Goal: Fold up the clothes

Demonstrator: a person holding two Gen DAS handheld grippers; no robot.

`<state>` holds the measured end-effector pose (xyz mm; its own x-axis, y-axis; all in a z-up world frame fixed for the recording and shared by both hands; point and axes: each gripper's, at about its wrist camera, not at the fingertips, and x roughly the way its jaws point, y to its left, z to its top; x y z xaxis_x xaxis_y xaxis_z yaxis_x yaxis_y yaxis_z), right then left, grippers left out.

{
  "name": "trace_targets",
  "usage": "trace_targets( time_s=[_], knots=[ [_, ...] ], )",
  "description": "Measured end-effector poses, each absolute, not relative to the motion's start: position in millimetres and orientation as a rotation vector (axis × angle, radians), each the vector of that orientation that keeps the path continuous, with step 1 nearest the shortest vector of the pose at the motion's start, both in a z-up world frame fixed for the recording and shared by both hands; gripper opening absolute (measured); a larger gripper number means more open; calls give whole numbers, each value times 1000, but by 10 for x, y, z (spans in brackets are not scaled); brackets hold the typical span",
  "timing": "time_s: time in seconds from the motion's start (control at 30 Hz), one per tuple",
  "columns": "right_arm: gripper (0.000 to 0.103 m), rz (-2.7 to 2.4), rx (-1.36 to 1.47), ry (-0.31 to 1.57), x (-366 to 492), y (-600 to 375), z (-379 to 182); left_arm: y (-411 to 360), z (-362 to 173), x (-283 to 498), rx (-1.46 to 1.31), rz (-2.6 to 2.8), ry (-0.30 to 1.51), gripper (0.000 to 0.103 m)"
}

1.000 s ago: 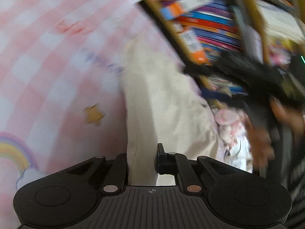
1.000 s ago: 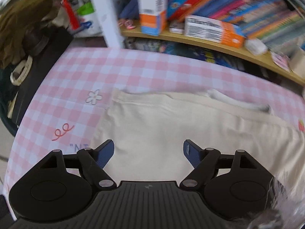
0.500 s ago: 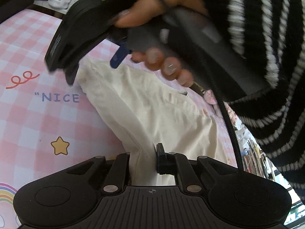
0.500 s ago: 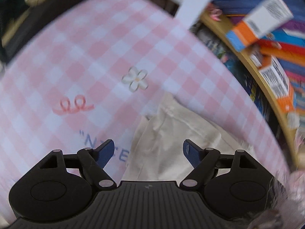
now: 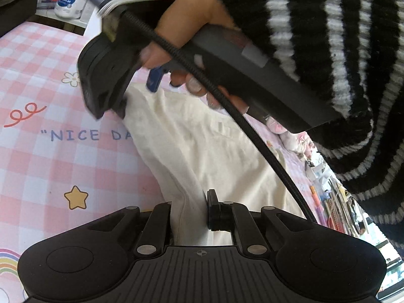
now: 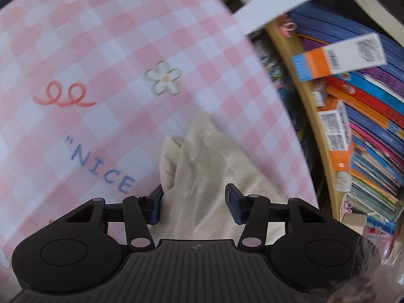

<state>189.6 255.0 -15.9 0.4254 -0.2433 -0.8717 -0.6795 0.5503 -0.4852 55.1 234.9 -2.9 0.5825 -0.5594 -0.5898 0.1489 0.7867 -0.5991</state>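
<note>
Pink-and-white checked cloth (image 5: 50, 166) covers the table; a bookshelf (image 6: 358, 116) stands past its far edge. On it lies the cream garment (image 5: 202, 146), running lengthwise from near to far. A striped sleeve (image 5: 328, 38) blocks much of the left view. The left gripper (image 5: 189, 212) pinches the garment's near edge. The right gripper (image 6: 193, 202) has just been closing, its jaws apart around the far corner.

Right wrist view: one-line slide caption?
Right tool straddling a corner of the cream garment on the pink checked cloth, not yet gripping.
</note>
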Motion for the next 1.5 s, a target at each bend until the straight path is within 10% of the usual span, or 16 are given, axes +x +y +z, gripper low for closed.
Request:
trace_targets(
  time_s=[0.13,0.23,0.33,0.97,1.5],
  knots=[
    [47,320,-959,1182,1930,2486,-246,2358,-22,553,-518,-445,861,9],
    [19,334,-913,1217,1938,2387,-303,2382,-28,600,-524,-438,859,9],
    [13,360,-817,1191,1951,2245,-171,2455,-9,576,-529,-434,843,9],
    [11,447,-396,1007,1976,375,921,1462,691,434,-304,-568,685,9],
    [10,560,-97,894,2007,-1909,683,-454,638,432,-70,-450,787,11]
  ],
)
